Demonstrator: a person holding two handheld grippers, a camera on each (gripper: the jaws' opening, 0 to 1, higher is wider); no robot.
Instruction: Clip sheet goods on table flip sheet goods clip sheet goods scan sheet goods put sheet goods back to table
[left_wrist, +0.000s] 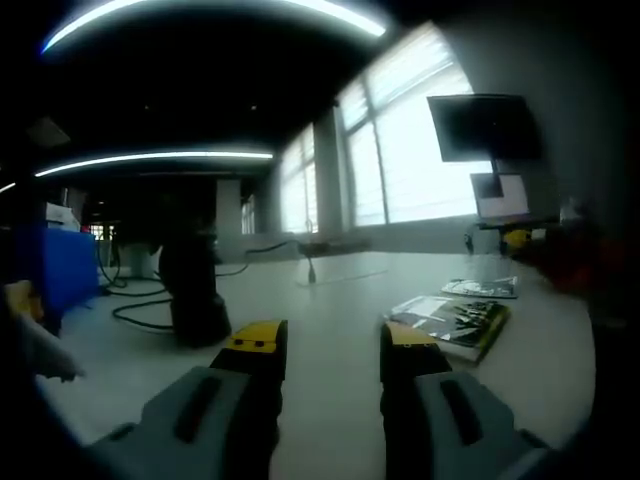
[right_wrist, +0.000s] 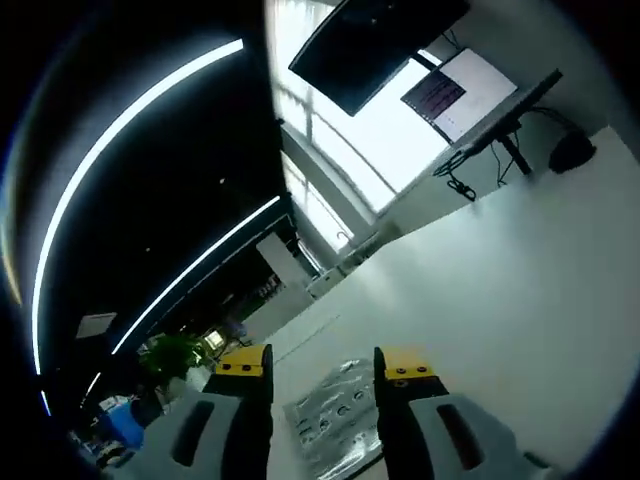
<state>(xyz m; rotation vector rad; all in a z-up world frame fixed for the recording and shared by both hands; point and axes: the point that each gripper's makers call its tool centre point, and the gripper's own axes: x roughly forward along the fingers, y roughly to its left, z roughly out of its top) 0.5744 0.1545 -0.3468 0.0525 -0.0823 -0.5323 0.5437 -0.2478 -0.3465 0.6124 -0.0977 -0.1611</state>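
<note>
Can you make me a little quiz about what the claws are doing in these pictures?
1. True or false: the left claw is squeezing a packet.
2. Where does the silvery sheet packet sit in the right gripper view: A) between the right claw jaws, B) on the monitor, C) by the plant?
3. Fill in: in the left gripper view, the stack of packets rests on the white ____.

Key:
1. False; its jaws are apart with only the table between them.
2. A, though I cannot tell if it is gripped.
3. table
</note>
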